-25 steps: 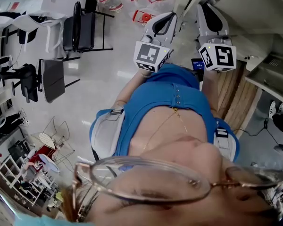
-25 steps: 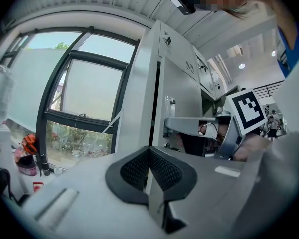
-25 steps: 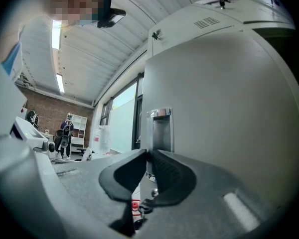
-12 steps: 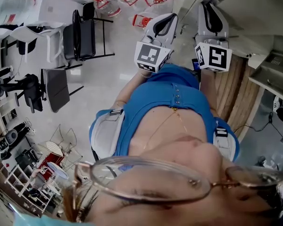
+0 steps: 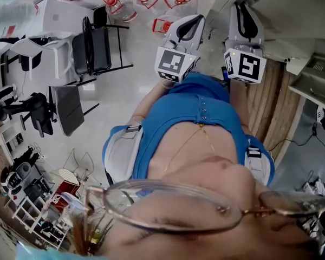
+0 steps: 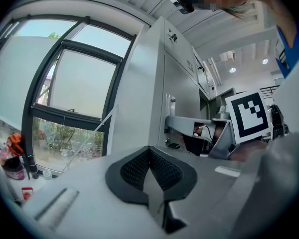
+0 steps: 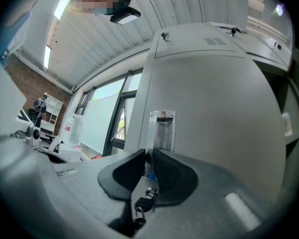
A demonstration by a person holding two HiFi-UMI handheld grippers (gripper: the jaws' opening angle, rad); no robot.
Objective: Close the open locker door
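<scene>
The locker door (image 7: 214,113) stands right of the window (image 7: 102,118), its key (image 7: 142,203) hanging below the handle recess (image 7: 162,128), near the door's left edge.

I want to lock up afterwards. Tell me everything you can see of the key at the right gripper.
The key is small, with a black head on a silvery metal ring, and something dark dangles below it. It hangs low in the narrow gap between the fingers of the right gripper, whose jaws have just been opening. Its blade is hidden; no pad clearly presses it.
</scene>
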